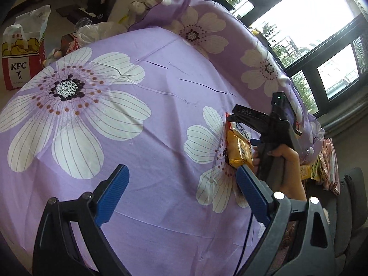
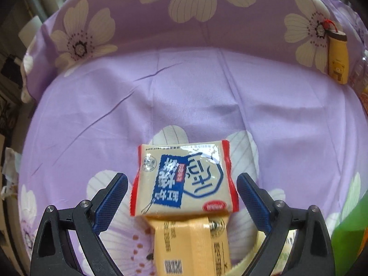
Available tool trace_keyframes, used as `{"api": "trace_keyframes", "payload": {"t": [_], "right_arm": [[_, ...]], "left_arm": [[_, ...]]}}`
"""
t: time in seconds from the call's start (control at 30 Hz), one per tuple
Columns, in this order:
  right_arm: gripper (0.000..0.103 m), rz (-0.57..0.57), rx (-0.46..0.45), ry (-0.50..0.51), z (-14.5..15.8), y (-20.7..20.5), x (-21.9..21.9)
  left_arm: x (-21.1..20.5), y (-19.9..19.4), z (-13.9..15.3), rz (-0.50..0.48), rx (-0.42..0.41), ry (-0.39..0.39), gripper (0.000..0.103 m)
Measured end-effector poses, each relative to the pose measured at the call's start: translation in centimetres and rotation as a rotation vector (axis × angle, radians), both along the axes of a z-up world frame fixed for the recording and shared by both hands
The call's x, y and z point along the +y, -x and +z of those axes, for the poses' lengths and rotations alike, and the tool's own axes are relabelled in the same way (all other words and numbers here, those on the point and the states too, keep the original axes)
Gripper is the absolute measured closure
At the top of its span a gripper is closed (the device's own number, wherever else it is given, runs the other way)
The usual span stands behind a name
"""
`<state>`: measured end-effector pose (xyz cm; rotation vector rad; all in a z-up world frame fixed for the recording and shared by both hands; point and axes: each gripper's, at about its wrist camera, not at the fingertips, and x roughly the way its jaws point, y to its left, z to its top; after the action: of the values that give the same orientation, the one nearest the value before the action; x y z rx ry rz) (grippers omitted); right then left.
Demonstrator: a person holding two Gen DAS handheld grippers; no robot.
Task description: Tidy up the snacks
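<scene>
A cream snack packet with red ends and blue print (image 2: 184, 179) lies on the purple flowered cloth (image 2: 184, 92), resting on a yellow-orange packet (image 2: 191, 248) beneath it. My right gripper (image 2: 181, 195) is open, its blue pads either side of the cream packet without touching it. In the left wrist view the right gripper (image 1: 239, 122) hovers over the same stacked packets (image 1: 239, 147) at the right. My left gripper (image 1: 181, 193) is open and empty above bare cloth (image 1: 138, 138).
A KFC bag (image 1: 18, 62) and plastic bags (image 1: 99, 30) stand beyond the cloth's far left edge. More snack packets (image 1: 322, 170) lie at the right edge. A yellow bear bottle (image 2: 338, 55) leans at the back right. A green item (image 2: 352, 220) is at the right.
</scene>
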<state>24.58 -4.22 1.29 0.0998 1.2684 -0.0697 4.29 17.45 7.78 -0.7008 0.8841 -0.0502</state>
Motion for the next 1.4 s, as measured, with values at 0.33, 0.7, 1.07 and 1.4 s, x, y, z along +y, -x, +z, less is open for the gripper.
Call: {"api": "trace_keyframes", "payload": {"t": [0.33, 0.7, 1.07, 1.4], "right_arm": [[0.039, 0.095, -0.006, 0.038, -0.1, 1.2, -0.1], [0.039, 0.146, -0.158, -0.061, 8.3, 10.7, -3.8], [0.039, 0.172, -0.056, -0.211, 4.9, 23.6, -4.9], [0.021, 0.165, 0.002, -0.204, 2.5, 25.3, -5.2]], "left_arm": [[-0.3, -0.1, 0.0, -0.005, 0.009, 0.018, 0.008], [-1.6, -0.2, -0.6, -0.015, 0.037, -0.046, 0.008], [-5.6, -0.4, -1.2, -0.119, 0.053, -0.145, 0.008], [-8.8, 0.0, -1.8, -0.201, 0.061, -0.202, 0.008]]}}
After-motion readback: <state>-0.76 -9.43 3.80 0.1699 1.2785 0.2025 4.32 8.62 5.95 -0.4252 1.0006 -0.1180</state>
